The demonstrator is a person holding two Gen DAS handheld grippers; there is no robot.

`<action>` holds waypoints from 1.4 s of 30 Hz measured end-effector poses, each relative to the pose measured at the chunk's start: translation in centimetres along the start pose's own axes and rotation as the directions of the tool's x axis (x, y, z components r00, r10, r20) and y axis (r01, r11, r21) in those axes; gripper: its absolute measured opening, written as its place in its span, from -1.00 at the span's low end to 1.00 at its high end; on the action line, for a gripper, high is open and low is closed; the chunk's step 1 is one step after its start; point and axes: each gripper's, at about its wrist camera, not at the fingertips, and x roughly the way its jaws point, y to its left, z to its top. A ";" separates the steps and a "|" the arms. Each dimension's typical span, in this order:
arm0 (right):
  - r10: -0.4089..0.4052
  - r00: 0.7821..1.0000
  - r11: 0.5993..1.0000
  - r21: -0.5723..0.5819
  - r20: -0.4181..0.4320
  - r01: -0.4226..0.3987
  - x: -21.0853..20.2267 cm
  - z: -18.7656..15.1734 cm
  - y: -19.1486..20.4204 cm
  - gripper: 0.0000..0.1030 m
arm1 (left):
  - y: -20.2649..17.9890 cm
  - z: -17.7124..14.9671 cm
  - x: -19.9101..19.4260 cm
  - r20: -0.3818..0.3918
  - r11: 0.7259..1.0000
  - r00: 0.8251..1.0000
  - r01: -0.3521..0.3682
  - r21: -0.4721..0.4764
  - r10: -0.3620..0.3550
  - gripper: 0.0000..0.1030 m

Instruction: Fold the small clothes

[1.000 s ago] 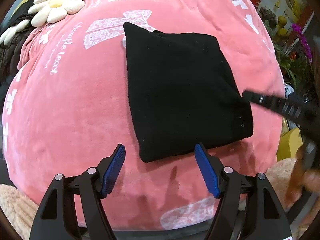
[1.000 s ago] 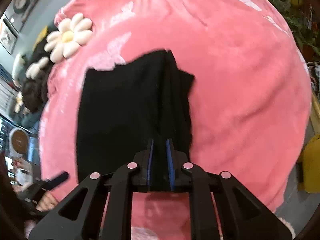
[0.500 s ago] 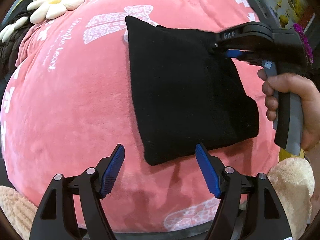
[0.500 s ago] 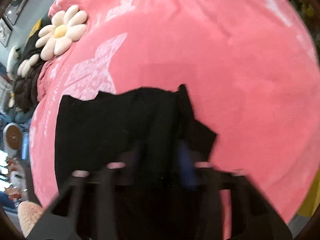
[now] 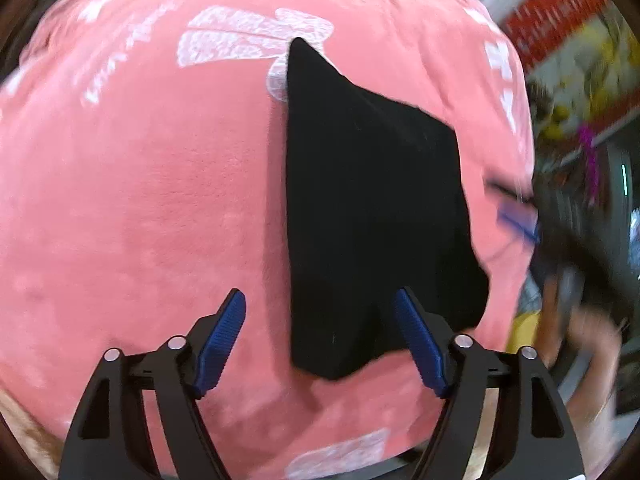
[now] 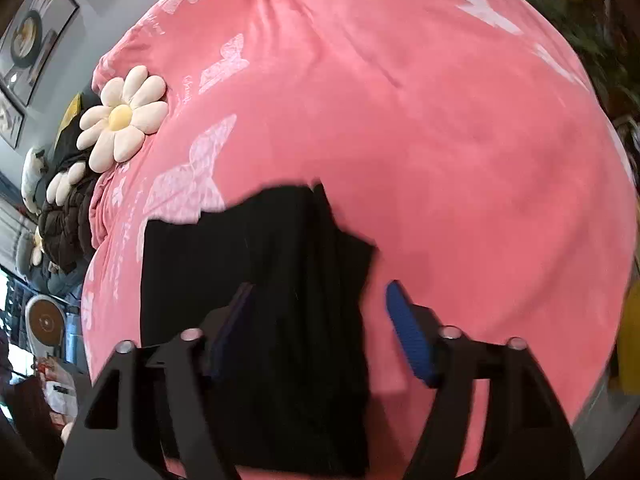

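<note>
A folded black garment (image 5: 372, 208) lies flat on the pink blanket (image 5: 140, 200). My left gripper (image 5: 320, 332) is open and empty, its blue pads either side of the garment's near corner, a little above it. In the right wrist view the same garment (image 6: 260, 280) lies below my right gripper (image 6: 320, 328), which is open and empty with its jaws spread over the garment's right edge. The right gripper also shows blurred at the right edge of the left wrist view (image 5: 520, 224), apart from the cloth.
A daisy-shaped cushion (image 6: 124, 116) and dark bundled clothes (image 6: 68, 216) lie at the bed's left side. Beyond the bed's right edge are flowers and a yellow object (image 5: 520, 332). The pink blanket has white butterfly prints (image 6: 192, 176).
My right gripper let go of the garment's folded edge, opened and pulled back to the right. The garment now lies narrower, folded over. My left gripper moved closer to the near corner.
</note>
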 end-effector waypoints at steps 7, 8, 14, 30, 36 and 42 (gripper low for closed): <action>0.052 0.988 0.996 0.084 -0.146 -0.040 3.8 -4.8 -1.2 0.31 | 2.0 2.2 4.3 -0.057 0.979 0.994 0.082 -0.186 -0.094 0.45; 0.059 0.986 0.993 0.106 -0.153 -0.043 4.3 -4.9 -1.2 0.34 | 1.8 2.3 4.7 -0.058 0.977 0.992 0.097 -0.189 -0.110 0.45; 0.153 0.979 0.987 0.074 -0.131 -0.145 2.7 -3.7 1.3 -0.63 | 0.3 3.8 4.1 -0.049 0.972 0.979 0.192 -0.135 -0.200 -0.58; 0.050 0.966 0.994 -0.081 -0.253 -0.073 0.0 -13.0 8.1 -0.21 | 6.3 -6.5 -2.8 -0.058 0.997 0.995 -0.076 -0.026 0.075 -0.13; 0.008 0.988 0.998 -0.059 -0.153 -0.017 1.2 -9.0 8.2 0.06 | 5.7 -5.1 -2.5 -0.054 0.994 0.994 -0.098 -0.038 0.096 -0.03; -0.041 0.986 0.999 -0.040 -0.163 0.035 2.1 -9.7 7.1 0.06 | 5.1 -4.1 -2.0 -0.052 0.990 0.989 -0.139 0.021 0.140 0.03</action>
